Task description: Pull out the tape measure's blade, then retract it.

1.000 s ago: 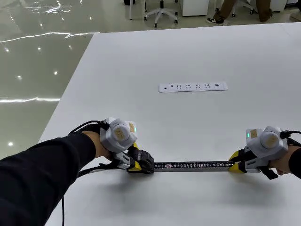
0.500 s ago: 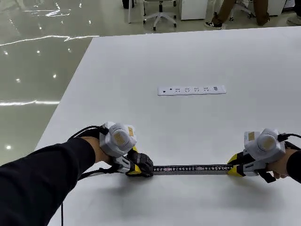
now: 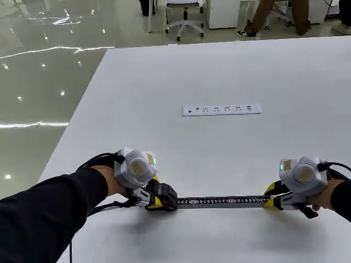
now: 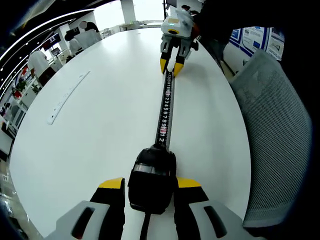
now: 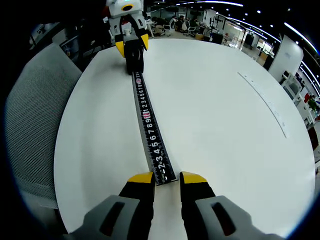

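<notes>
Nearer the person than the white power strip, the black tape measure case sat on the white table, clamped in the left tongs. The right tongs pinched the numbered steel blade at its tip. If that pinch slipped, the blade would likely whip back.

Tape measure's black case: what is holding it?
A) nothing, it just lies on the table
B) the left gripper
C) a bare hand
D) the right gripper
B: in the left gripper view the black case sits clamped between the yellow-tipped jaws of the left gripper, while the right gripper holds the far end of the blade.
</notes>
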Demonstrator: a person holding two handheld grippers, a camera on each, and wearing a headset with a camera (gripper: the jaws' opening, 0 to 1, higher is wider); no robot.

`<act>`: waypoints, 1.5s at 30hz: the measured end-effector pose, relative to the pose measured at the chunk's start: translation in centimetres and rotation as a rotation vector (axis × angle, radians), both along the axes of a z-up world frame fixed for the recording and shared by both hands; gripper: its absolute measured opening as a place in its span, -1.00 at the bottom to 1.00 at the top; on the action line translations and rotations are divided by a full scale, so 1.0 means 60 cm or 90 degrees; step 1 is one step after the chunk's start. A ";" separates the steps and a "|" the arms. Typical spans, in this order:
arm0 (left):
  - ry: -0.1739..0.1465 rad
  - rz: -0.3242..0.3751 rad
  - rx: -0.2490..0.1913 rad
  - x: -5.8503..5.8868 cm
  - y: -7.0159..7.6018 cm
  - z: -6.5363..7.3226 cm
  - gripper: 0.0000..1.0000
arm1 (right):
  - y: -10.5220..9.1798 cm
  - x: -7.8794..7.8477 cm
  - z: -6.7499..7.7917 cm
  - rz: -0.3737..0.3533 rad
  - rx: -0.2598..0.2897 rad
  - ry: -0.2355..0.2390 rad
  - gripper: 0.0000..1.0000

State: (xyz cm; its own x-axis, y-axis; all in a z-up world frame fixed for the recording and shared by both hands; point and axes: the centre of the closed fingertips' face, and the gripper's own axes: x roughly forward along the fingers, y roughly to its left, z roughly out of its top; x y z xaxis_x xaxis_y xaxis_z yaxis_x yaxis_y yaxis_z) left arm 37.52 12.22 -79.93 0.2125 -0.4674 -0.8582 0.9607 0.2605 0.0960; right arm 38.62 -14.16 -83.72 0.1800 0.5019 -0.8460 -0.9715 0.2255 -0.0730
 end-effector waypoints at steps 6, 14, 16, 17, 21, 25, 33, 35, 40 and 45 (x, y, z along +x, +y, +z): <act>-0.019 0.136 -0.019 0.022 0.049 0.011 -0.02 | -0.011 -0.007 0.019 -0.036 0.018 -0.028 -0.57; 0.016 0.304 -0.181 0.016 0.070 0.043 0.87 | -0.036 -0.025 0.044 -0.112 0.059 -0.046 -0.34; 0.017 0.315 -0.187 0.007 0.080 0.044 0.99 | -0.044 -0.032 0.051 -0.136 0.072 -0.053 -0.28; 0.021 0.320 -0.192 0.001 0.084 0.044 1.00 | -0.048 -0.036 0.052 -0.150 0.078 -0.050 -0.25; -0.008 0.362 -0.225 -0.015 0.107 0.049 1.00 | -0.063 -0.067 0.062 -0.182 0.096 -0.061 -0.12; -0.006 0.387 -0.242 -0.043 0.128 0.044 0.98 | -0.082 -0.094 0.068 -0.213 0.104 -0.072 0.02; -0.041 0.417 -0.298 -0.084 0.147 0.053 1.00 | -0.128 -0.115 0.089 -0.295 0.135 -0.107 0.35; -0.054 0.438 -0.305 -0.086 0.155 0.054 1.00 | -0.135 -0.119 0.090 -0.304 0.140 -0.111 0.44; -0.059 0.444 -0.299 -0.119 0.161 0.056 1.00 | -0.142 -0.137 0.103 -0.322 0.158 -0.111 0.69; -0.073 0.429 -0.301 -0.141 0.159 0.069 1.00 | -0.152 -0.164 0.111 -0.315 0.152 -0.126 0.83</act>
State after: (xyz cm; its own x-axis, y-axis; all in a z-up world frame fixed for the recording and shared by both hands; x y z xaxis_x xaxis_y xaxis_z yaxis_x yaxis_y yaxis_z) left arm 29.07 21.73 -75.79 0.6496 -0.5153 -0.5590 0.5759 0.8136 -0.0808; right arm 28.79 -23.26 -77.07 0.5853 0.4898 -0.6461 -0.7189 0.6820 -0.1342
